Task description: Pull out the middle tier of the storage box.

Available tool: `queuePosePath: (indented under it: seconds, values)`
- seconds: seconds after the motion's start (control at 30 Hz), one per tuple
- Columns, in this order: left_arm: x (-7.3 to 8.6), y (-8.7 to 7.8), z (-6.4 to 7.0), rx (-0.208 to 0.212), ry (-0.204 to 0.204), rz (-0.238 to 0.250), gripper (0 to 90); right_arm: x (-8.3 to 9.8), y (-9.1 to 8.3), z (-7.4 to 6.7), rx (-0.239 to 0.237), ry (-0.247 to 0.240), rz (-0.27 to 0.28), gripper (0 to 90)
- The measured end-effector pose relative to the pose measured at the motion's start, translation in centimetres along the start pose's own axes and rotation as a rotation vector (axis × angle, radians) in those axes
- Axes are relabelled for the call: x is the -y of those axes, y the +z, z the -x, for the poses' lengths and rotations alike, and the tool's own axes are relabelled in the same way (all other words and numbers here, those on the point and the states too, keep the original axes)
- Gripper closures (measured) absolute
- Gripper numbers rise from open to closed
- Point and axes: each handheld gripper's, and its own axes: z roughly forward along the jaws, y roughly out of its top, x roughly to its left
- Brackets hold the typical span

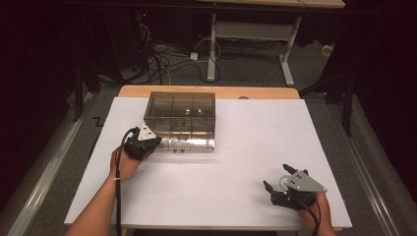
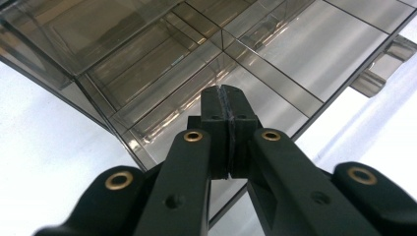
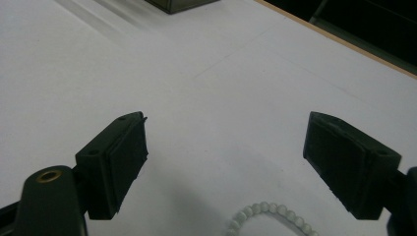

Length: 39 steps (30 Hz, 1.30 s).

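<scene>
No readable text, labels, brands or numbers anywhere. The clear box carries no print, and the white table surface is unmarked.

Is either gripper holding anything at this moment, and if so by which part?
Nothing is held. The left gripper is shut, empty, against the smoky clear box; the right gripper is open above a bead bracelet.

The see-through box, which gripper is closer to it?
Left. The left gripper is right at the front left corner of the see-through box, jaws shut. The right gripper sits far off near the table's front right, jaws open.
</scene>
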Motion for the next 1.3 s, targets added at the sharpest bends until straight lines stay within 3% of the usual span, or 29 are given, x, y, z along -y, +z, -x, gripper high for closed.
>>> queuePosePath:
  seconds: [0.27, 0.4, 0.57, 0.8, 0.87, 1.0, 1.13, 1.2, 1.3]
  values:
    - [-0.1, -0.4, 0.3, -0.006, 0.023, -0.006, 87.1, 0.0, -0.2, 0.3, 0.007, 0.008, 0.002, 17.2]
    - [-0.1, -1.2, 0.3, -0.017, 0.010, 0.048, 87.0, 0.1, -0.2, 1.0, 0.032, 0.037, -0.025, 17.3]
    - [-0.1, -2.7, 1.0, -0.017, 0.036, 0.107, 86.9, 0.4, -0.3, 2.1, 0.067, 0.099, -0.079, 19.7]
    - [0.1, -4.8, 2.4, -0.021, 0.069, 0.176, 80.0, 0.8, -0.1, 3.1, 0.006, 0.158, -0.175, 27.5]
    - [0.3, -5.4, 3.0, -0.020, 0.094, 0.197, 79.9, 1.0, -0.2, 3.1, -0.027, 0.170, -0.177, 27.6]
    - [0.9, -6.2, 4.2, -0.005, 0.127, 0.218, 67.9, 1.0, -0.3, 2.7, -0.074, 0.173, -0.174, 27.1]
    - [2.1, -6.5, 5.5, 0.021, 0.143, 0.233, 55.6, 1.4, -0.3, 2.3, -0.115, 0.152, -0.214, 26.2]
    - [2.8, -6.4, 6.1, -0.001, 0.143, 0.250, 43.3, 1.7, -0.3, 2.2, -0.133, 0.156, -0.232, 26.5]
    - [3.6, -6.4, 6.8, 0.002, 0.147, 0.251, 35.2, 2.2, -0.2, 2.2, -0.102, 0.161, -0.268, 39.7]
